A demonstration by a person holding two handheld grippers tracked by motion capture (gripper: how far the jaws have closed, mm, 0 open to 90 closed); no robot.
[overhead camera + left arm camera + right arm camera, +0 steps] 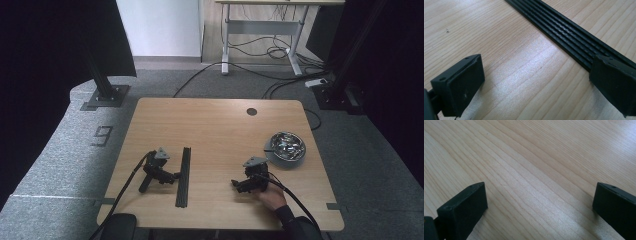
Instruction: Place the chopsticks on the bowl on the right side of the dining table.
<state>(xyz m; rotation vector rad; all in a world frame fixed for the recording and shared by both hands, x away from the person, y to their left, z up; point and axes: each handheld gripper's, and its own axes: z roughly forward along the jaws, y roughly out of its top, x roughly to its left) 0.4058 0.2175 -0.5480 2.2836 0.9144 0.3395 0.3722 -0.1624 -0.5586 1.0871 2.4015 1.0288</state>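
the left gripper [175, 176], spread beside the rail [183, 176], needed centring over it before closing (right gripper [235, 184] spread, idle).

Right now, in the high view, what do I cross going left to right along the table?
Left tool → black rail → right tool → metal bowl.

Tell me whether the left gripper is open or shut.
Open. In its own view the left gripper has its two black jaws spread wide, bare wood between them, with the black ribbed rail lying beside the right-hand jaw, ungripped.
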